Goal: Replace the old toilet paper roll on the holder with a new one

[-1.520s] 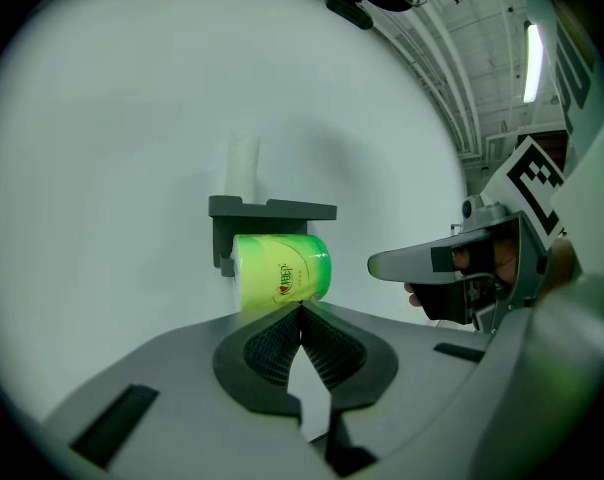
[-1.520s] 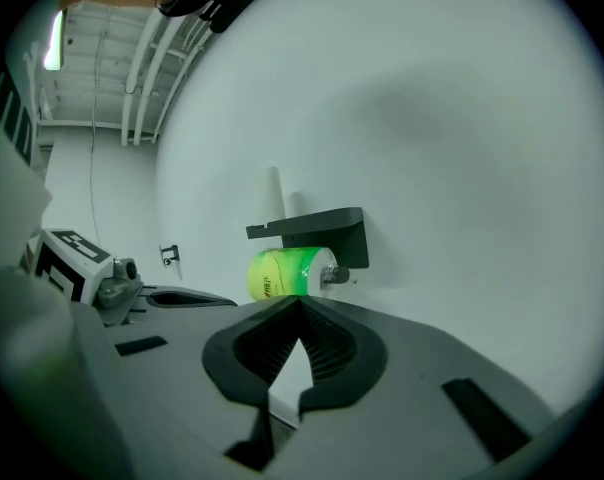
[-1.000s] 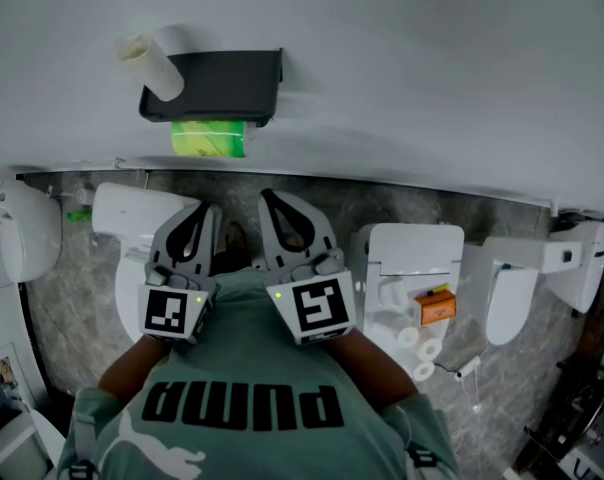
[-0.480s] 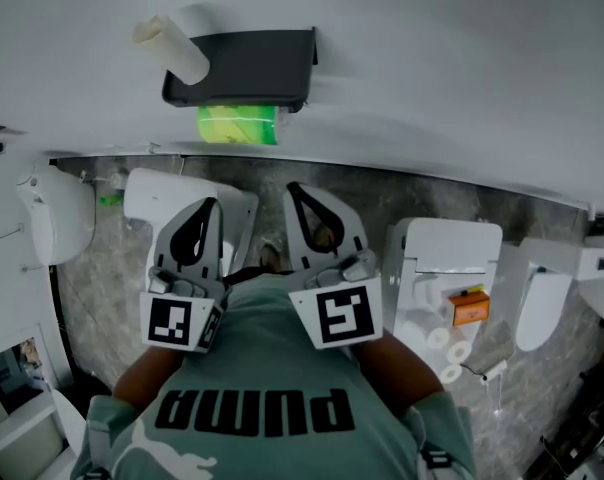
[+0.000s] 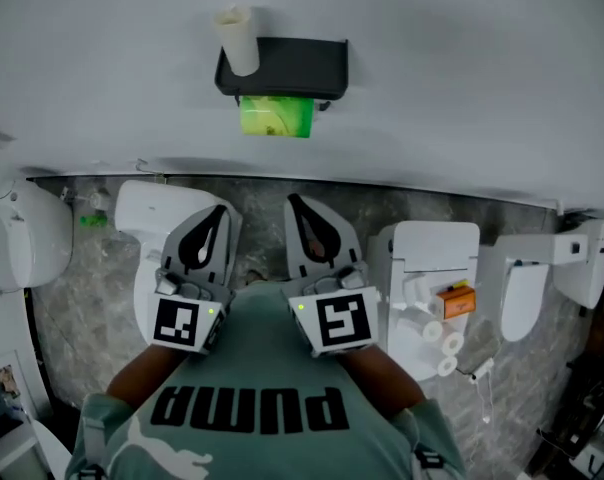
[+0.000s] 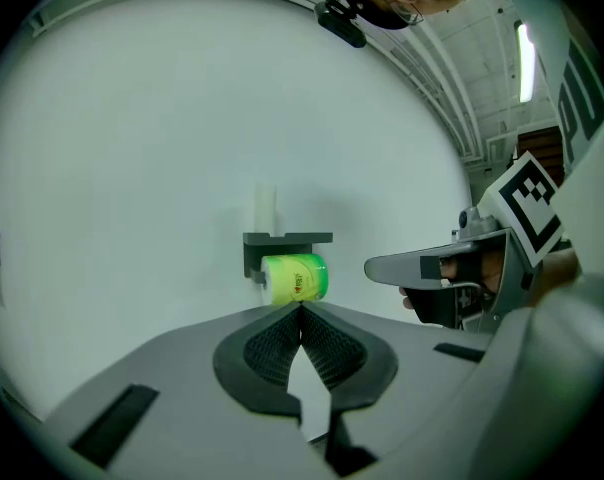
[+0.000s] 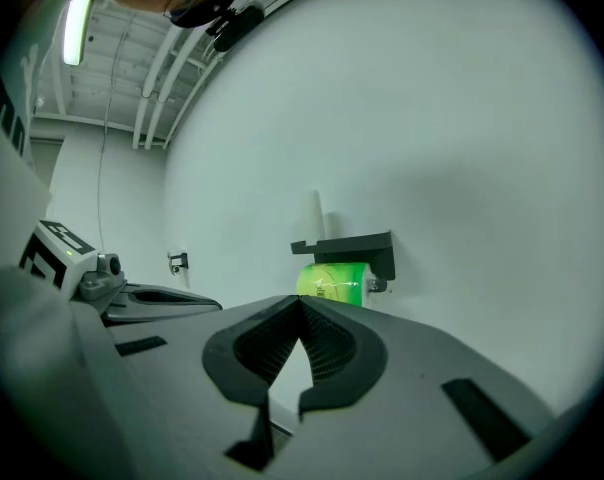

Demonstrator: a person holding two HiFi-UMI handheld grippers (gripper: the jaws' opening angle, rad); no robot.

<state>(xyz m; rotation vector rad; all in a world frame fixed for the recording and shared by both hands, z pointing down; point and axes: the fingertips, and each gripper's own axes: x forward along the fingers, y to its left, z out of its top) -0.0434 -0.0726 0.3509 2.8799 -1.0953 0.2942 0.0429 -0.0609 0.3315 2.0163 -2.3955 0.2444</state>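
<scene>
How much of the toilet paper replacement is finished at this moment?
A green roll already hangs under the black holder, and a bare cardboard tube stands on its shelf, so the swap may be done. In hand: nothing; the left gripper and right gripper are both shut and empty. Left: perhaps only removing the tube.

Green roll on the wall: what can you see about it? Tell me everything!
The green roll is a bright, glossy-looking cylinder with small print on its side, too small to read. It lies level on its side, hanging right under the black holder fixed to the white wall. The holder's flat top sits just above it, and a pale tube stands upright on the left end of that top. Only the holder seems to touch the roll.
</scene>
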